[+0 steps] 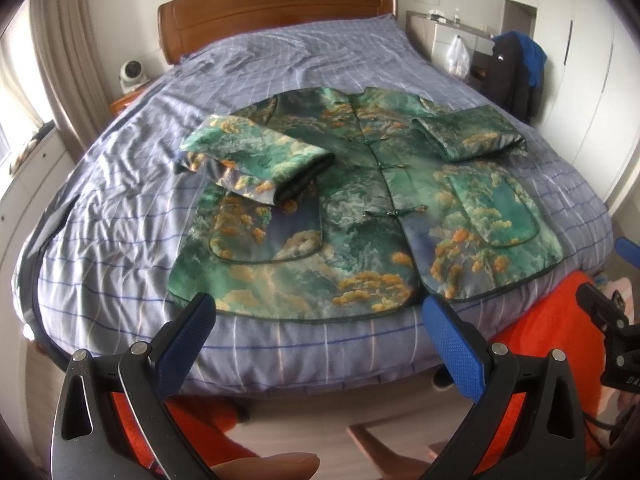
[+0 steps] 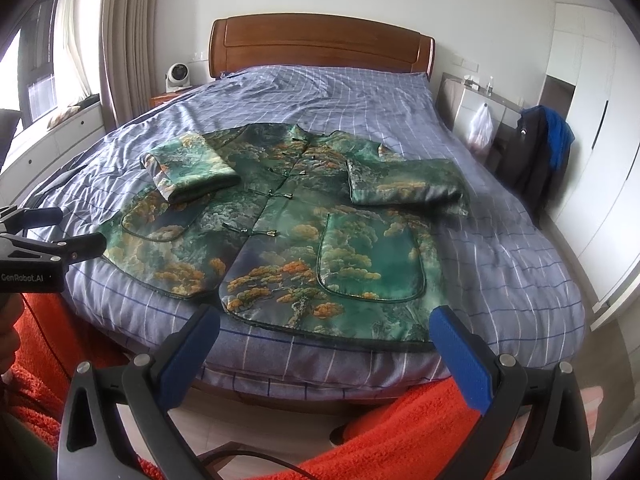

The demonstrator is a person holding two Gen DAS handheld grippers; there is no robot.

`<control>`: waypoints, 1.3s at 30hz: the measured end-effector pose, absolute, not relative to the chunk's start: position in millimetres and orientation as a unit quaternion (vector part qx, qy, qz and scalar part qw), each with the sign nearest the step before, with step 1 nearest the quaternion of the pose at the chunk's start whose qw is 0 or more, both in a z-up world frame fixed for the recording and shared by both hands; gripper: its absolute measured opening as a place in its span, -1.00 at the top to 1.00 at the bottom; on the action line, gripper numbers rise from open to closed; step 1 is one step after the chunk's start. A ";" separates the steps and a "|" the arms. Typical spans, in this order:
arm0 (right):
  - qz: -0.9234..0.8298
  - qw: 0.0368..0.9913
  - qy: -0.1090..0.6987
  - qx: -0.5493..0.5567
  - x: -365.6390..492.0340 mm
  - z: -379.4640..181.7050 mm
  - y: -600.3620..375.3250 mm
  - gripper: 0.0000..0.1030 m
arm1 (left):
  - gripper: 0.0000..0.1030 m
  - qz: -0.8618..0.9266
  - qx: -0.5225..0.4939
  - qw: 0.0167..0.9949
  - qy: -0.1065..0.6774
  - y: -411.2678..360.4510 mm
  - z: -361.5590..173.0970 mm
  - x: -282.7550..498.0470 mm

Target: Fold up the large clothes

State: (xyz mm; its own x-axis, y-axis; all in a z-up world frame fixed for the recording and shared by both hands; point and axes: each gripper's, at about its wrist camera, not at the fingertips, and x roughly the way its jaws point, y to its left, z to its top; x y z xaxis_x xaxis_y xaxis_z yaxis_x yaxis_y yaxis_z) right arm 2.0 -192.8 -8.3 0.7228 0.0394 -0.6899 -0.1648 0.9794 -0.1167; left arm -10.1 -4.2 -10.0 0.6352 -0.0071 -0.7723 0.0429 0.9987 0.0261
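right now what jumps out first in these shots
The green patterned jacket lies front up across the near end of the bed, both sleeves folded in. Both grippers, left and right, hang open before its hem, holding nothing.

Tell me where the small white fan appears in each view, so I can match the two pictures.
Left wrist view: the fan is at the far left, below the headboard's left end.
Right wrist view: the fan is upper left, just left of the headboard.
Shared landmark: the headboard.
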 end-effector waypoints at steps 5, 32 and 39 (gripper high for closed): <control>0.054 0.924 0.368 -0.083 2.3 -9.2 -195.8 -1.00 | -1.00 -0.016 0.023 0.904 0.427 -5.4 -9.7 -9.5; 0.054 0.925 0.366 -0.085 6.0 -8.3 -193.7 -0.99 | -1.00 -0.018 0.029 0.900 0.434 -7.8 -11.0 -6.5; 0.049 0.923 0.372 -0.083 9.3 -13.3 -194.5 -0.99 | -1.00 -0.007 0.024 0.899 0.438 -1.6 -17.1 -4.4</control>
State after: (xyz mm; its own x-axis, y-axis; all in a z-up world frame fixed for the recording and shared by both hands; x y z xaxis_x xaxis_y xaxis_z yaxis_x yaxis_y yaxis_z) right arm 9.3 -194.5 -13.3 0.7182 0.0297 -0.6952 -0.1526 0.9815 -0.1157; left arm -4.4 -1.6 -17.1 0.6165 0.0079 -0.7873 0.0347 0.9987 0.0372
